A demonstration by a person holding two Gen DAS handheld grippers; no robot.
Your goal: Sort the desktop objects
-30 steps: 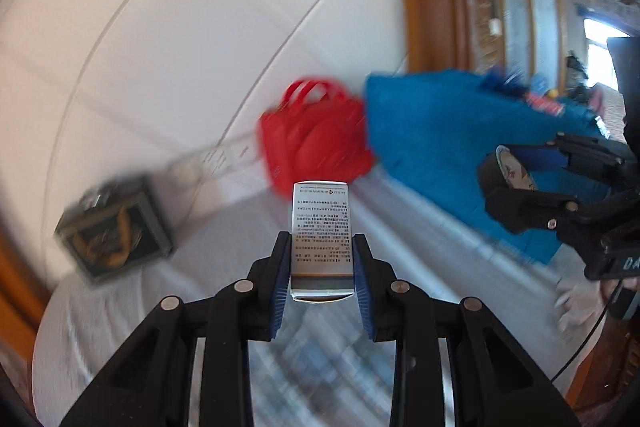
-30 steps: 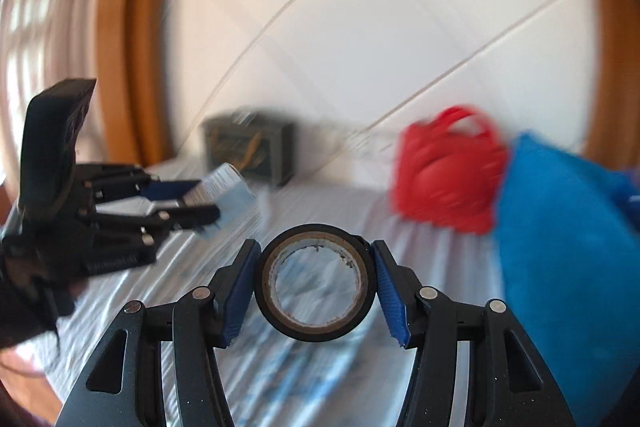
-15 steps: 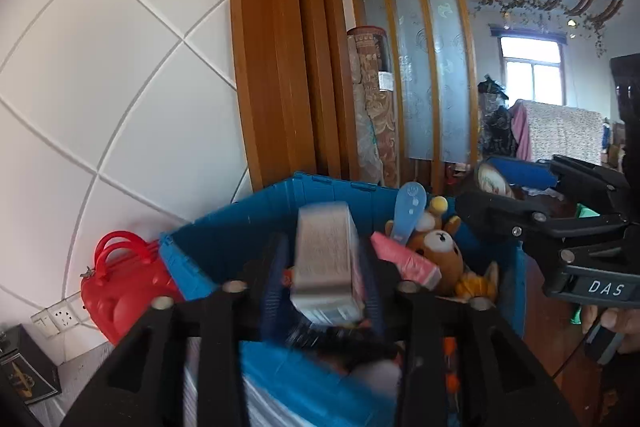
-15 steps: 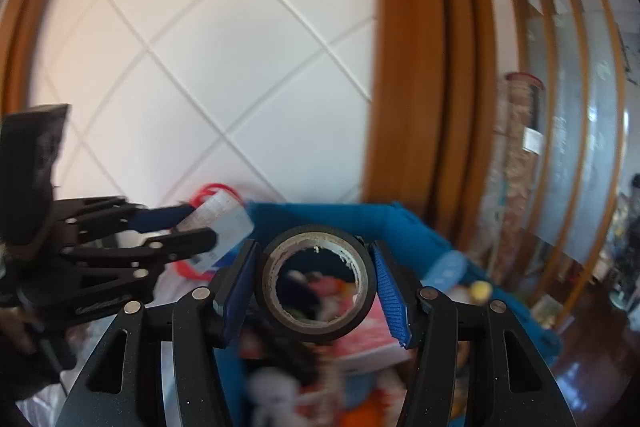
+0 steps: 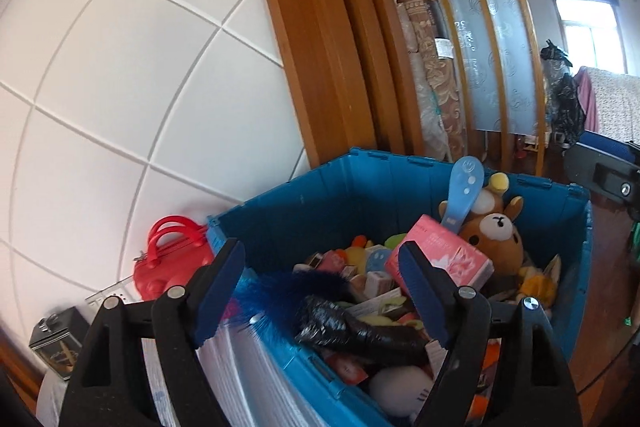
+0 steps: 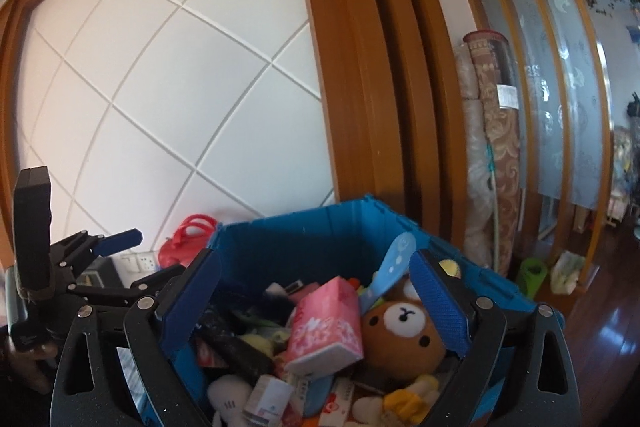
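A blue plastic crate [image 5: 320, 195] [image 6: 304, 239] lies below both grippers, piled with objects: a pink tissue box [image 5: 444, 259] [image 6: 326, 323], a brown bear plush [image 5: 496, 239] [image 6: 404, 331], a light-blue spoon [image 5: 464, 187] [image 6: 394, 259] and a black bag [image 5: 360, 327]. My left gripper [image 5: 320, 267] hangs over the crate's near left corner, jaws opening, nothing between them. In the right wrist view the left gripper [image 6: 140, 259] shows at the left. My right gripper [image 6: 314, 287] hovers above the crate's middle, jaws opening wide and empty. One finger of the right gripper [image 5: 600, 171] pokes in at the left wrist view's right edge.
A red handbag [image 5: 172, 259] [image 6: 188, 243] stands against the white quilted wall, left of the crate. A dark tin box [image 5: 60, 343] sits further left by a wall socket [image 6: 138, 261]. Rolled carpets [image 5: 424, 67] lean behind the crate; wooden floor lies to the right.
Both grippers swung from the table to above the blue crate. The left let go of the small printed box and the right let go of the black tape roll; both jaws spread open.
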